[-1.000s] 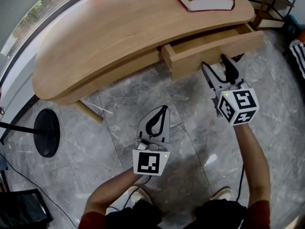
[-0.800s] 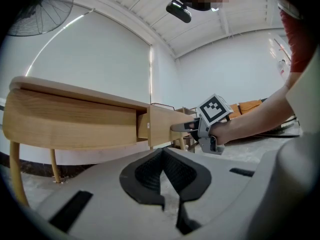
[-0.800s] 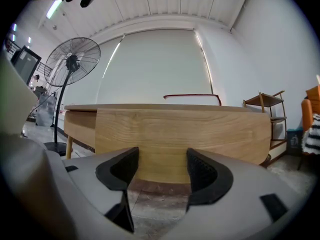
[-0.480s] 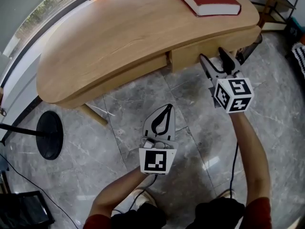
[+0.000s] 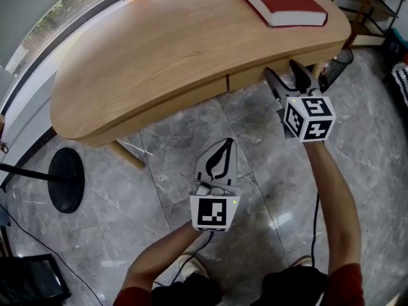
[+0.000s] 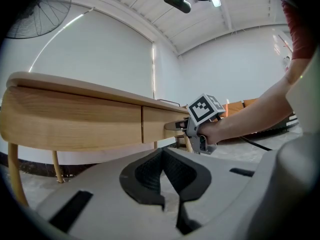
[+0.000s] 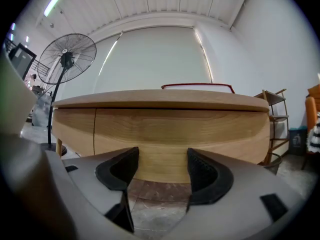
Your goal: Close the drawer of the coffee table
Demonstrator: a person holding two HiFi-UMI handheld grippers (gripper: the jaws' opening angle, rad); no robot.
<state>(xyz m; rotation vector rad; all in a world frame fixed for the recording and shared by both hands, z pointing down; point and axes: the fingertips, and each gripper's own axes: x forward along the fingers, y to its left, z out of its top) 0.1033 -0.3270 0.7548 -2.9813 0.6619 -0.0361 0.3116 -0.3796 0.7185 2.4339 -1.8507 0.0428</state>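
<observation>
When checked from the head view, shows the whole coffee table (image 5: 159, 50) top, red book (image 5: 280, 2) on its far right end, and the drawer (image 5: 245, 80) shut, front flush with the apron under the right half of the top. Also shows a black round stand base (image 5: 64, 180) on the grey marble floor (image 5: 191, 126) at left, plus both forearms.

Right gripper view only: drawer front filling the space ahead, seam at left, book edge just over the tabletop, pedestal fan (image 7: 67, 51) at far left, wooden shelf (image 7: 277, 119) at right.

Left gripper view only: table apron side-on, drawer seam, other gripper pointed at the drawer front.

Right gripper (image 5: 282, 70): jaws moderately apart, nothing clamped, tips right up at the drawer front, contact not certain.

Left gripper (image 5: 223, 144): jaws together, tips meeting, holding nothing, low over the floor, pointing toward the table, well apart from it.
</observation>
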